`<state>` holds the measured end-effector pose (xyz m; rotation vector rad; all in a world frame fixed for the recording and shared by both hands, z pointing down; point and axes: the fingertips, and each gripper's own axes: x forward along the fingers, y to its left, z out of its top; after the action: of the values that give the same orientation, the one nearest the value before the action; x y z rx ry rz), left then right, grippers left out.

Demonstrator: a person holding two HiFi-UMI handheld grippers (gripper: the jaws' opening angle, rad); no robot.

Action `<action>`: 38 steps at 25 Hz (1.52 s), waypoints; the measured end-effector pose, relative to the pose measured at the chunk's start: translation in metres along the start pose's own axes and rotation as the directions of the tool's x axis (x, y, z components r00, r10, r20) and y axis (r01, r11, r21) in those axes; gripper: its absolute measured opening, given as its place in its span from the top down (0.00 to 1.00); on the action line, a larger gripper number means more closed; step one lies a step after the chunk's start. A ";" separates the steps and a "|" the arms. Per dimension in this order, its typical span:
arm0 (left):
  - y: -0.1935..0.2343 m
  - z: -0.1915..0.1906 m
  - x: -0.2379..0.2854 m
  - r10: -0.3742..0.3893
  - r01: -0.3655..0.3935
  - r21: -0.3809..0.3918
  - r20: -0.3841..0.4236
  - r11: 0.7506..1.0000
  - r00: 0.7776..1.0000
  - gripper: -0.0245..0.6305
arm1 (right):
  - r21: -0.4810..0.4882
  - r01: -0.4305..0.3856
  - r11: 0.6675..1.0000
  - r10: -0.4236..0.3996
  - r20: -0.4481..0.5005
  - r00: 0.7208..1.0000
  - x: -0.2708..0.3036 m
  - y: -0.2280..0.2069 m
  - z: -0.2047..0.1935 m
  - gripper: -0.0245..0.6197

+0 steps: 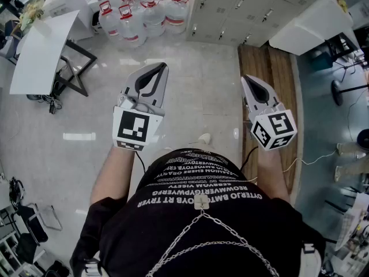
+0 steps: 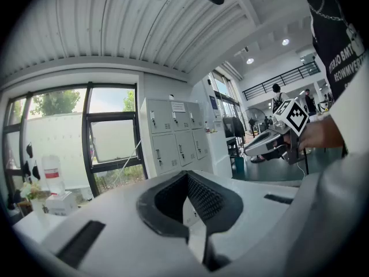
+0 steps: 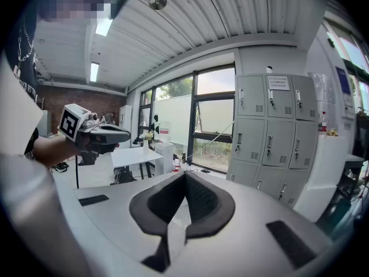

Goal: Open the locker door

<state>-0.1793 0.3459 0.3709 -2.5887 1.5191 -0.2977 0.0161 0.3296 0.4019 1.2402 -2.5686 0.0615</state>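
Lettering on the shirt point(image 1: 202, 196) cannot be read.

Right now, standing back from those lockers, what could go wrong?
The lockers stand across the floor; the wooden strip and loose cable near the path could trip the person. The jaws of the left gripper and right gripper are shut, so they may knock a slim door handle rather than grip it.

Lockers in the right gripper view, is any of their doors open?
No, every door of the grey lockers that shows sits flush and closed, each with its handle in place.
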 end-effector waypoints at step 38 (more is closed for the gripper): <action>-0.033 0.019 0.227 -0.025 0.023 -0.026 -0.065 0.999 0.998 0.96 | 0.072 -0.048 0.996 0.039 0.122 0.992 0.062 -0.216 0.000 0.97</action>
<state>-0.0389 0.1640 0.3832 -2.6434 1.5229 -0.3722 0.1464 0.1463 0.4005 1.2501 -2.7200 0.0955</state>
